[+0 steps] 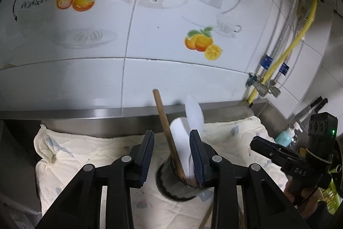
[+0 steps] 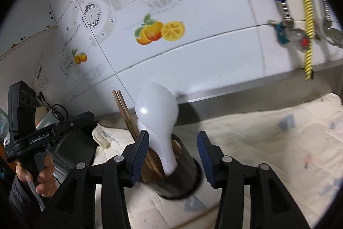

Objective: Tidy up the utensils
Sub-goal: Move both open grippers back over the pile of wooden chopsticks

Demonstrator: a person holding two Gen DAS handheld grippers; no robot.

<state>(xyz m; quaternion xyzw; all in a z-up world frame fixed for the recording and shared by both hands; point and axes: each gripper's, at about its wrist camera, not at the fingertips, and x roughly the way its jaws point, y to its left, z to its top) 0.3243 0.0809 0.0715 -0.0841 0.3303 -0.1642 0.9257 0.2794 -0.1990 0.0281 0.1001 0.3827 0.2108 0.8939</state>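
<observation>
Chopsticks point(image 1: 169, 134) and two white spoons point(image 1: 182, 143) stand in a dark cylindrical holder point(image 1: 171, 188) in the left wrist view, the sticks leaning toward eleven o'clock and the spoon bowls rising toward one o'clock. The holder sits on a cream quilted cloth point(image 1: 85, 153) spread over a steel counter point(image 1: 85, 115). The left gripper point(image 1: 172, 156) has its jaws spread apart and holds nothing; the chopsticks and spoons rise in the gap between the two blue pads, the spoons close against the right-hand pad. At three o'clock the right gripper point(image 1: 276, 150) shows from the side, its tips too hidden to judge here. A white tiled wall point(image 1: 150, 35) with orange fruit prints fills the upper half, and a yellow hose point(image 1: 300, 35) runs down at two o'clock.

From the right wrist view, the right gripper point(image 2: 173, 151) is also spread wide and empty. The holder point(image 2: 184, 175) sits between its pads, nearer the left one, with a spoon point(image 2: 158, 119) bowl standing at twelve o'clock and the chopsticks point(image 2: 128, 119) just beside it toward eleven. At nine o'clock a hand point(image 2: 40, 175) grips the left gripper's handle. The cloth point(image 2: 278, 143) extends toward three o'clock.
</observation>
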